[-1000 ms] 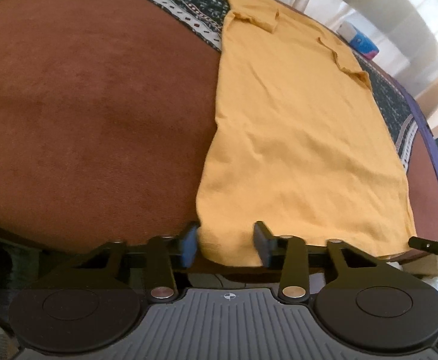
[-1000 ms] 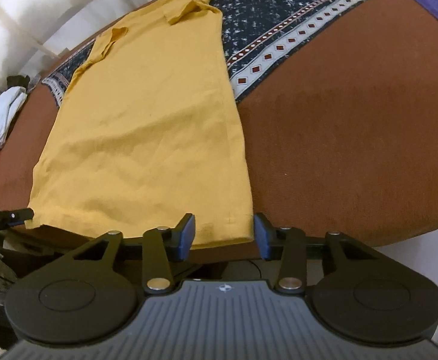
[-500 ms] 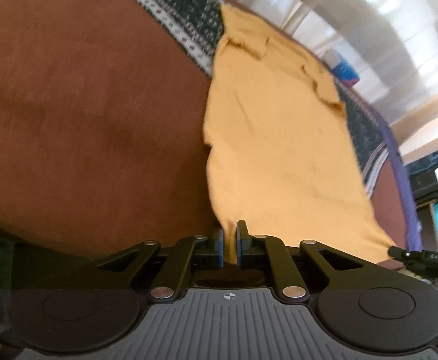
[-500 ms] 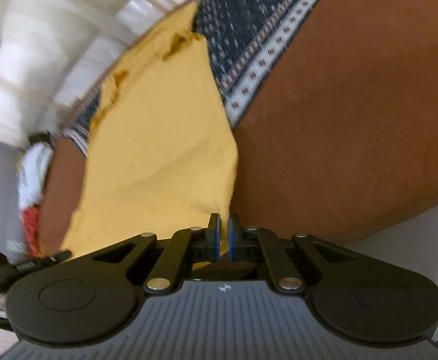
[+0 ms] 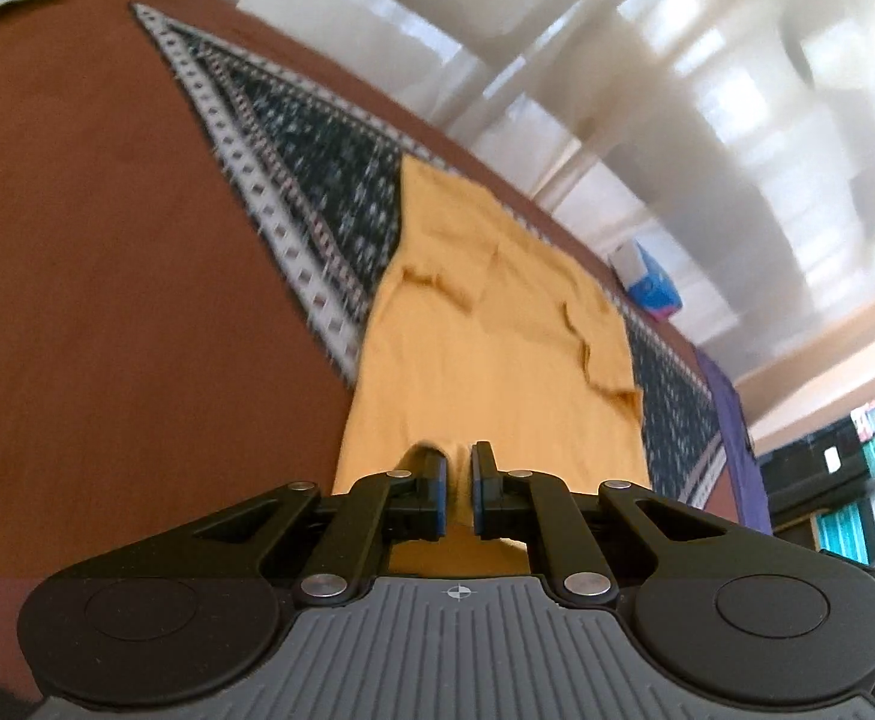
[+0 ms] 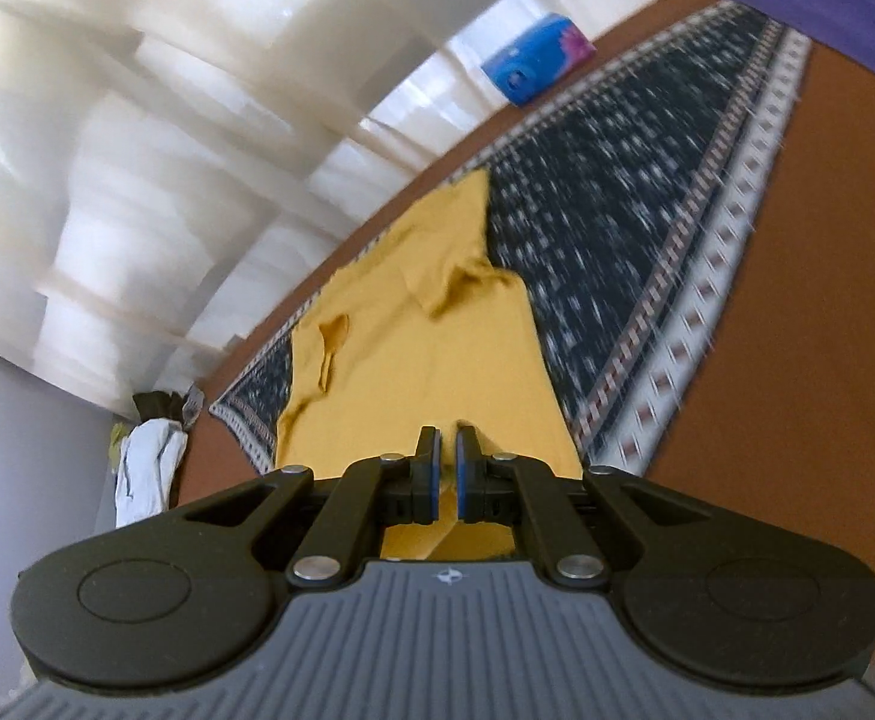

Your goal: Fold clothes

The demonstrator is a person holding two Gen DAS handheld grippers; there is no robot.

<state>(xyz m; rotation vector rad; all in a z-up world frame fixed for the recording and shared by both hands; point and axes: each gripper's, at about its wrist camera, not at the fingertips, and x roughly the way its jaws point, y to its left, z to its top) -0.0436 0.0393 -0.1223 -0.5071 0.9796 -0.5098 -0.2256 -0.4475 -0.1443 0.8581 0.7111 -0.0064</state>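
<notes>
Left tool (image 5: 458, 495) is clenched on the near hem of the yellow shirt (image 5: 497, 360), fabric pinched between the blue pads; right tool (image 6: 445, 474) is likewise clenched on the same hem at its own corner. The shirt lies lengthwise toward 12 o'clock on the brown bed cover (image 5: 107, 270), its far end with tucked sleeves resting on the dark patterned runner (image 6: 617, 252). Near end appears lifted off the surface; both views are motion-blurred. A blue tissue pack (image 6: 533, 63) sits at 1 o'clock beyond the shirt, well apart. Judged step: carrying the hem toward the collar for the crosswise fold. Risks: thin purchase at either pad could let one corner slip, skewing the fold; uneven travel of the two tools would misalign the edges; dragging could disturb the tucked sleeves.
</notes>
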